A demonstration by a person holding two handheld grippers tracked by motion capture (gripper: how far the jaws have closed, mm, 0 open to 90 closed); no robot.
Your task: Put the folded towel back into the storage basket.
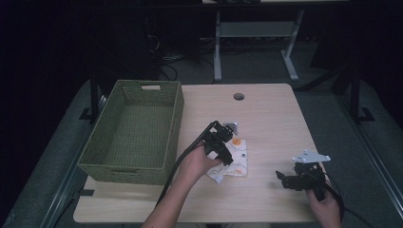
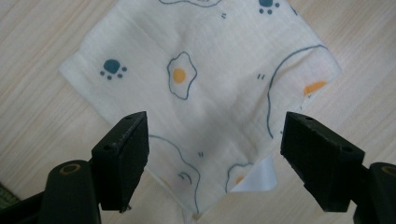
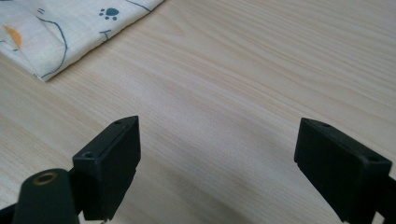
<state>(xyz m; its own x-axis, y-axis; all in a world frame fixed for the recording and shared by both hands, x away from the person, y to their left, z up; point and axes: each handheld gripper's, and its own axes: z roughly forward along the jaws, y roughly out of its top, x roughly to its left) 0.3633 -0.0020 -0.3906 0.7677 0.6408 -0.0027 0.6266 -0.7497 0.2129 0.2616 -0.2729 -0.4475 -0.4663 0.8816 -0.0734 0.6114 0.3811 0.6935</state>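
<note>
Folded white cotton cloth printed with fried eggs and blue paw marks point(image 1: 231, 164) lies flat on the pale wooden worktop point(image 1: 271, 123), near its middle and well apart from the green woven basket point(image 1: 119, 164) standing at the worktop's left side. In the high view the left gripper point(image 1: 223, 142) hangs directly over the cloth, while the right gripper point(image 1: 290, 179) hovers near the front right corner, apart from the cloth. The basket looks empty as far as its inside shows.

In the left gripper view the cloth point(image 2: 201, 93) spreads beneath the two black fingers point(image 2: 123, 156), which stand wide apart, one over each lower edge of the fabric. Neither finger pinches it. A corner at the bottom right has turned up and shows a plain white underside, so the fold is not quite neat.

In the right gripper view the fingers point(image 3: 112, 165) are likewise spread wide over bare wood, with nothing between them. A corner of the cloth point(image 3: 60, 32) shows at the upper left, well clear of them.

Judged from this, the folding appears largely finished and the cloth is not yet picked up. What seems left is for the left gripper to close on the fabric, lift it, and carry it across, probably to the basket.
</note>
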